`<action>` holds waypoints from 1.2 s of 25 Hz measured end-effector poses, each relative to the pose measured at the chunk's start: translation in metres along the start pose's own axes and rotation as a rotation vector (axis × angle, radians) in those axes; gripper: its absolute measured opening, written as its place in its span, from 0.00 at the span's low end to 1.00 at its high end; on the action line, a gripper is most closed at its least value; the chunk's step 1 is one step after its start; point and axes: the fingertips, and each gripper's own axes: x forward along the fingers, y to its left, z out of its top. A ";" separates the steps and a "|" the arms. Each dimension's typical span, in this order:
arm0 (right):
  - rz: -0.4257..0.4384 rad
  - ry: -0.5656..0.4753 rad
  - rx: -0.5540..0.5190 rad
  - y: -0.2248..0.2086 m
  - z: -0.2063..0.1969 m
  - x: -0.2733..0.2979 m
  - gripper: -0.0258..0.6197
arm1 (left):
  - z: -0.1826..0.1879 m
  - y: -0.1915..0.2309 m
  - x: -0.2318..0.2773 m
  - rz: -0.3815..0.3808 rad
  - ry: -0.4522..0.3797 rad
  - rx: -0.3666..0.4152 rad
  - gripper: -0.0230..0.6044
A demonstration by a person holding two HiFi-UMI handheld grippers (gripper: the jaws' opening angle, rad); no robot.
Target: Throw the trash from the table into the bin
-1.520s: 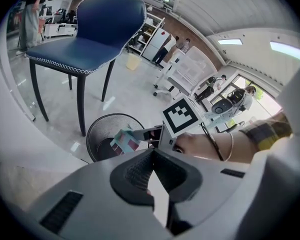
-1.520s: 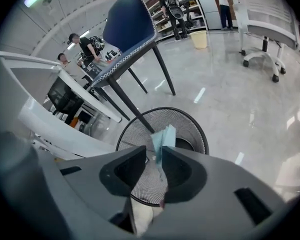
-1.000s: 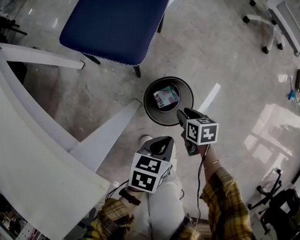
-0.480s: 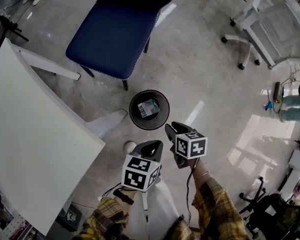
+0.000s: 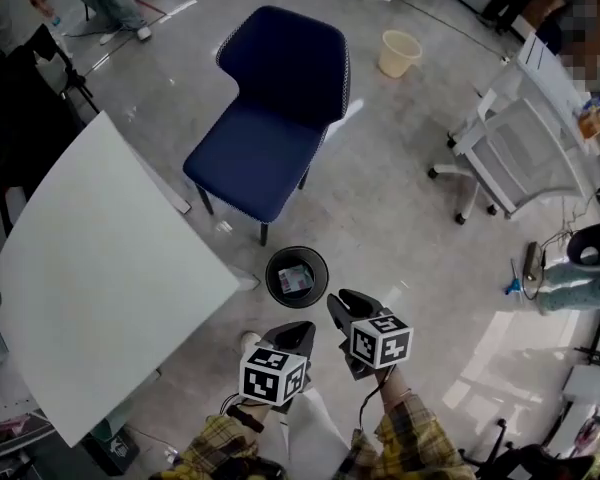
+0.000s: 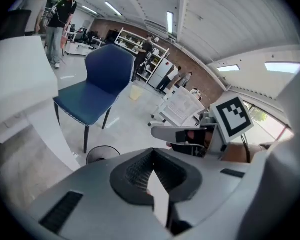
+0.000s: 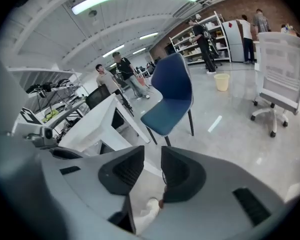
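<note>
**Trash in the bin, both grippers held above it**

The trash (image 5: 296,278), a small printed packet, is seen lying inside the round black bin (image 5: 280,290). The bin stands on the floor (image 5: 410,228), just beside the corner of the white bench (image 5: 100,268) and in front of the blue chair (image 5: 270,118).

Both grippers are held side by side above the floor, on the near side of the bin and apart from it. The left gripper (image 5: 298,330) is clenched: in the left gripper view its pads (image 6: 135,171) are seen pressed together at the tips. The right gripper (image 5: 342,301) is released: in the right gripper view its jaws stand apart (image 7: 152,156), and only floor and a white shoe (image 7: 149,207) are seen through the gap.

A yellow bucket (image 5: 400,53) is seen on the floor well beyond the chair.
</note>
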 end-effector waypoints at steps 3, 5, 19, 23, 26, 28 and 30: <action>0.087 -0.051 -0.062 0.049 0.029 -0.025 0.19 | 0.016 -0.011 -0.041 0.033 -0.075 0.006 0.05; 0.159 -0.081 -0.112 0.086 0.047 -0.037 0.19 | 0.025 -0.013 -0.072 0.071 -0.127 0.011 0.05; 0.570 -0.097 -0.419 0.371 0.070 -0.088 0.10 | 0.053 0.028 -0.316 0.309 -0.484 -0.035 0.05; 0.643 -0.089 -0.463 0.437 0.063 -0.087 0.06 | 0.052 0.051 -0.387 0.381 -0.571 -0.033 0.05; 0.672 -0.100 -0.498 0.476 0.064 -0.080 0.05 | 0.052 0.069 -0.431 0.412 -0.629 -0.028 0.05; 0.681 -0.117 -0.526 0.498 0.066 -0.075 0.04 | 0.054 0.080 -0.452 0.425 -0.651 -0.011 0.05; 0.681 -0.136 -0.549 0.516 0.068 -0.069 0.04 | 0.055 0.091 -0.469 0.432 -0.661 0.009 0.05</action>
